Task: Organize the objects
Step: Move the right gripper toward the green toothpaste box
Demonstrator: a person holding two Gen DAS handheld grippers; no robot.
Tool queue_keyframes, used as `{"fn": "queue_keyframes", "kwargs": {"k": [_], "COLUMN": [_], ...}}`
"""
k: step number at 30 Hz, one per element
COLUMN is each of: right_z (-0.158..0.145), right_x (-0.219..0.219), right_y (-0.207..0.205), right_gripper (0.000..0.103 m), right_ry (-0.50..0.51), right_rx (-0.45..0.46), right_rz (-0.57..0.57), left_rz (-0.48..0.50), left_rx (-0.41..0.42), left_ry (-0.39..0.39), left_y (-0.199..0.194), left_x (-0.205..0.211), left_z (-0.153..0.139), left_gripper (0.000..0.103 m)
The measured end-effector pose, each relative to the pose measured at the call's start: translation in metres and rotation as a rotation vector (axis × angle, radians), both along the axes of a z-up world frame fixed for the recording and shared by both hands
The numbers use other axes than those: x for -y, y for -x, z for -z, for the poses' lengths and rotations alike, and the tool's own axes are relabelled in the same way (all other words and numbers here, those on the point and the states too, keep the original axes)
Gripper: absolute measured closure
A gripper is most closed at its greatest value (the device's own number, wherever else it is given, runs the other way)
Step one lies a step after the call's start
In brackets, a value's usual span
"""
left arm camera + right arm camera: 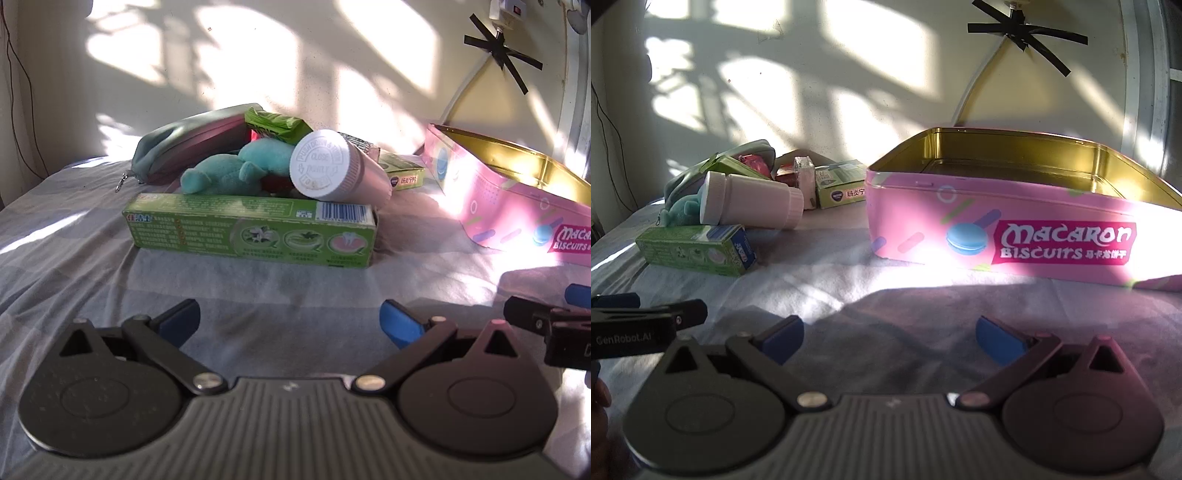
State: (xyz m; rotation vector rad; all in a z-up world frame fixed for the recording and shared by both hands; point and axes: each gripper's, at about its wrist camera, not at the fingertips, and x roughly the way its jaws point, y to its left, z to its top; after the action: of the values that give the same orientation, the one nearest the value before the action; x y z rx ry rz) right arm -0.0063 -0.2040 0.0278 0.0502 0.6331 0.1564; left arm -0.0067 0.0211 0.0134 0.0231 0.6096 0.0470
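A green toothpaste box [251, 230] lies on the grey sheet ahead of my left gripper [290, 325], which is open and holds nothing. Behind the box a white pill bottle [336, 166] rests on its side, cap toward me, beside a teal plush toy [236, 168], a grey pouch [184, 147] and a green packet [275, 123]. My right gripper [890, 341] is open with nothing between its fingers, facing an open pink biscuit tin [1015, 229] with a gold inside. The bottle [750, 203] and toothpaste box [696, 249] lie to its left.
A small green-and-white medicine box [840, 182] and a silver-wrapped block [805, 177] sit behind the pile near the wall. The tin's lid [982, 85] leans against the wall behind it. The left gripper's side [646, 325] shows at the right view's left edge.
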Motion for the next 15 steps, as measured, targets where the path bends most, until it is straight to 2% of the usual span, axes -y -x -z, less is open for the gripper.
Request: {"fn": "queue_keyframes", "kwargs": {"k": [3,7,9,15], "right_z": [-0.006,-0.011,-0.012,-0.004], "right_x": [-0.011,-0.036,-0.048,-0.070], "right_y": [-0.003,-0.002,-0.002,-0.003], "right_gripper": [0.000,0.000,0.000,0.000], "right_ry": [-0.022,-0.049,-0.044,-0.017], "right_rx": [-0.002,0.055,0.082,0.110], "right_rz": [-0.020,-0.038,-0.063,-0.111], "left_rz": [-0.038,-0.092,-0.104,-0.131], "left_rx": [0.013,0.041,0.061,0.091], "left_ry": [-0.013,-0.013,-0.027,0.006], "left_y": [-0.001,-0.002,-0.004,-0.013], "left_x": [-0.020,-0.043,-0.052,-0.071], "left_z": [-0.010,-0.019,-0.019,-0.014], "left_gripper": [0.000,0.000,0.000,0.000]}}
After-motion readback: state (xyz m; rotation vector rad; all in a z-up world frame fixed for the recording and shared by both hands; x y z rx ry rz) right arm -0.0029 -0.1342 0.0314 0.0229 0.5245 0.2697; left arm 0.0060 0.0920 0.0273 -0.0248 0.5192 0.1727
